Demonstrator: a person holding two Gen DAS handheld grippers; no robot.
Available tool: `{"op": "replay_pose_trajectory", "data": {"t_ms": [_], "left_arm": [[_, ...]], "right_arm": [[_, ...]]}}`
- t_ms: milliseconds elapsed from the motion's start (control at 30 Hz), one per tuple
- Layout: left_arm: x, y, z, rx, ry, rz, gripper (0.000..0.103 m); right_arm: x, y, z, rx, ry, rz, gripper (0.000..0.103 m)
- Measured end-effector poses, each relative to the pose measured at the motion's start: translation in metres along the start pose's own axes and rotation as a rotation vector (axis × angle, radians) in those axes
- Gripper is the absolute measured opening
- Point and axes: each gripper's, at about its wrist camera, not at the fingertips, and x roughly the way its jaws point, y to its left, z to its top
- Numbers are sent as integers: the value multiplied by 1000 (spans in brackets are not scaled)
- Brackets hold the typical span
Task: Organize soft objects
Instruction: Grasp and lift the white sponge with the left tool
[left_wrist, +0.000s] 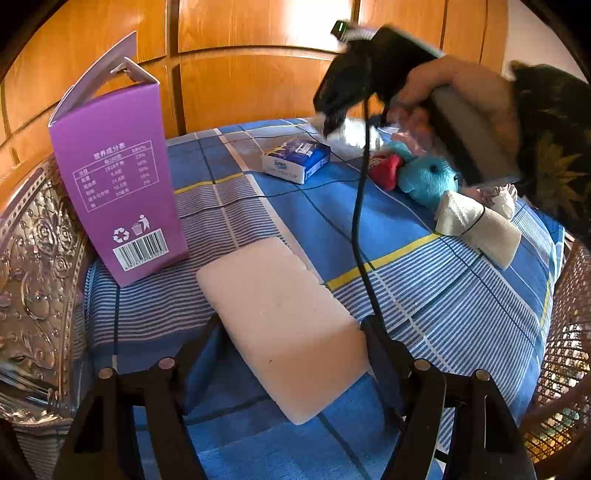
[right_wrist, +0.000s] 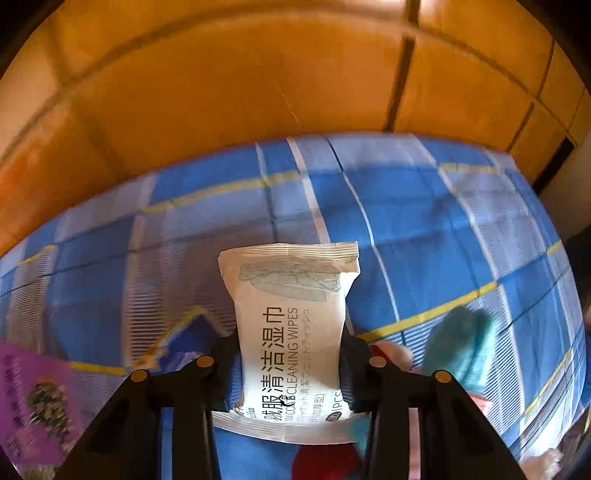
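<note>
A pale foam block (left_wrist: 284, 325) lies on the blue checked bedsheet (left_wrist: 424, 295), askew between the fingers of my left gripper (left_wrist: 290, 325). The right finger (left_wrist: 369, 332) lies along its side and the left fingertip (left_wrist: 214, 325) is at its edge; whether they press is unclear. My right gripper (right_wrist: 290, 350) is shut on a white pack of cleaning wipes (right_wrist: 291, 295), pinching its waist above the sheet. From the left wrist, the right gripper (left_wrist: 328, 122) is blurred at the far side, held by a hand (left_wrist: 461, 96).
An open purple carton (left_wrist: 122, 184) stands at the left. A blue-white tissue pack (left_wrist: 295, 158), a blue plush toy (left_wrist: 428, 177) with a red heart (left_wrist: 386, 171) and a tied white cloth roll (left_wrist: 476, 221) lie beyond. A black cable (left_wrist: 358, 221) hangs across. A wicker chair (left_wrist: 569, 332) stands at the right.
</note>
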Motion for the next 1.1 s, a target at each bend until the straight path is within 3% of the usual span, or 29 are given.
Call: {"op": "replay_pose_trajectory", "data": {"t_ms": [167, 333, 533, 600, 767, 933, 1100], "left_arm": [[1, 1, 1, -6, -4, -5, 74], [-3, 4, 0, -22, 0, -19, 73], [-8, 12, 7, -67, 45, -45, 70], [-12, 15, 13, -93, 60, -39, 69], [-36, 10, 34, -78, 7, -17, 69], [-58, 7, 82, -66, -50, -39, 69], [-73, 11, 153, -66, -129, -45, 69]], "right_arm": [[-47, 12, -23, -62, 14, 187, 41], [-50, 7, -73, -46, 125, 261, 41], [-28, 4, -116, -74, 218, 188, 42], [-29, 8, -117, -102, 212, 168, 42], [-24, 11, -119, -127, 216, 152, 45], [-27, 9, -124, -134, 205, 150, 45], [-27, 14, -128, -174, 187, 132, 45]]}}
